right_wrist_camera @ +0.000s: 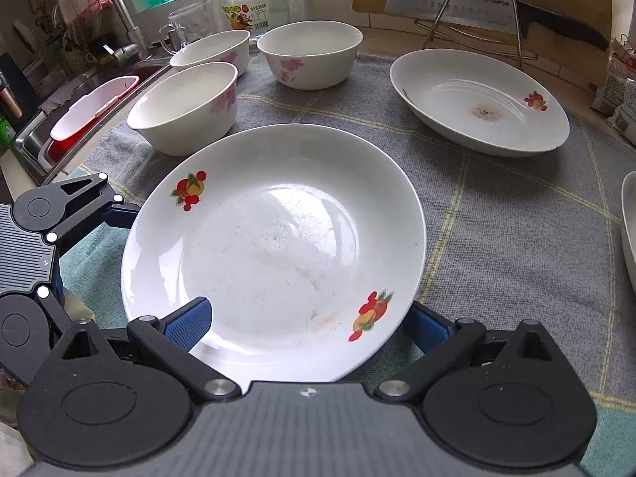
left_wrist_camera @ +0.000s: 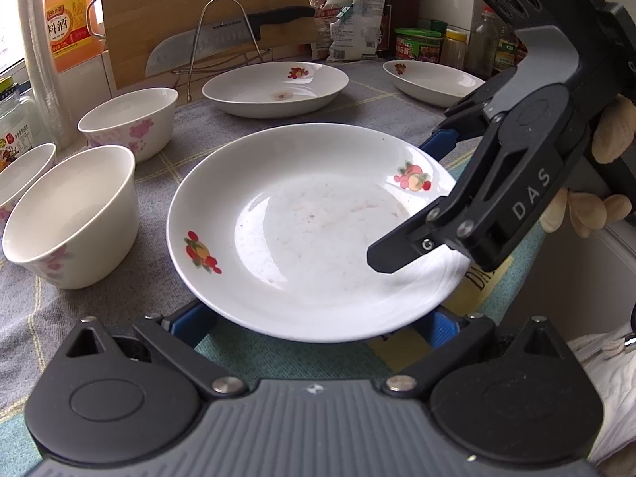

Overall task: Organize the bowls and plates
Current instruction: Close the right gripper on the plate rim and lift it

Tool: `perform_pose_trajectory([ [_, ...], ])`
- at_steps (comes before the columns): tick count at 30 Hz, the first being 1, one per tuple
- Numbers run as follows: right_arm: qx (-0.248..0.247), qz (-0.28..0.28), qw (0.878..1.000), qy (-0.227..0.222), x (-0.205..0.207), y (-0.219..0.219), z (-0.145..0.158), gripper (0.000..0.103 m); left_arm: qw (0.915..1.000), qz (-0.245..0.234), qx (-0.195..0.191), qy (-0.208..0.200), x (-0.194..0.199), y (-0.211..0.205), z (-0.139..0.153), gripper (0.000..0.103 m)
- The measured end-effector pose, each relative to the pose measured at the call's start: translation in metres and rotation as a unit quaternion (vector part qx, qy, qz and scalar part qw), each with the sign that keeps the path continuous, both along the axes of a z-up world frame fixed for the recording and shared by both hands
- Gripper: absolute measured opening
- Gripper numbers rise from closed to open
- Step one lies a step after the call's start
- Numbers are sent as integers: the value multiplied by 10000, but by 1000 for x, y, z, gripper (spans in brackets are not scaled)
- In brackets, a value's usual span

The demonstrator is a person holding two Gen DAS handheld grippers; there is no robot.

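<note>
A white plate [left_wrist_camera: 302, 230] with fruit prints lies on the grey checked cloth [left_wrist_camera: 381, 99], in the middle of both views [right_wrist_camera: 278, 238]. My left gripper [left_wrist_camera: 318, 318] is open wide, its blue fingers [left_wrist_camera: 194, 318] tucked under the plate's near rim, tips hidden. My right gripper [right_wrist_camera: 310, 306] is also open and straddles the rim: one blue pad [right_wrist_camera: 190, 318] is over the plate's inside, the other is outside below the rim. Three white bowls with pink flowers [right_wrist_camera: 310, 51] [right_wrist_camera: 187, 103] [right_wrist_camera: 210, 51] stand at the left. Two more plates [left_wrist_camera: 274, 83] [left_wrist_camera: 433, 79] lie behind.
A knife [left_wrist_camera: 222, 35] rests on a wire rack against a wooden board [left_wrist_camera: 190, 0] at the back. Bottles and jars [left_wrist_camera: 417, 43] line the back right, with an oil jug [left_wrist_camera: 67, 12] at the back left. A sink [right_wrist_camera: 79, 107] is left of the bowls.
</note>
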State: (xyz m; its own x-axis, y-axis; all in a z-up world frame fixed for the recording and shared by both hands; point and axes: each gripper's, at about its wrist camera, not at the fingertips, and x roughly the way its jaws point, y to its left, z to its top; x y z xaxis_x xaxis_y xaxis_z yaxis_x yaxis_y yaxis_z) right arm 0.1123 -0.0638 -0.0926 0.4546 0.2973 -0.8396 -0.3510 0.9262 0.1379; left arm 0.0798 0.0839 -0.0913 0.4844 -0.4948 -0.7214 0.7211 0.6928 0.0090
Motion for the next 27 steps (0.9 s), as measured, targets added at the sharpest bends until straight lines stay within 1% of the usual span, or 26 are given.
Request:
perform_pose_trajectory([
  [5,-185,366,9992,-24,15,5,-1,103,9999,-80,-67,-73,0,1,-1,103],
  [8,-159,566,9983,26,26,4,0,103,9999,-88,-85,-87,0,2,-1,103],
  [12,3,808,9966,147,40,-2,1,103,9998,-108,-106,-108,-1,3,-1,103],
  [17,192,920,9952,273,56,-7,3,103,9998,-167,-92,-103,0,3,-1,103],
  [27,665,860,9918,677,81,-13,6,103,9988,-485,-39,-87,7,6,0,103],
])
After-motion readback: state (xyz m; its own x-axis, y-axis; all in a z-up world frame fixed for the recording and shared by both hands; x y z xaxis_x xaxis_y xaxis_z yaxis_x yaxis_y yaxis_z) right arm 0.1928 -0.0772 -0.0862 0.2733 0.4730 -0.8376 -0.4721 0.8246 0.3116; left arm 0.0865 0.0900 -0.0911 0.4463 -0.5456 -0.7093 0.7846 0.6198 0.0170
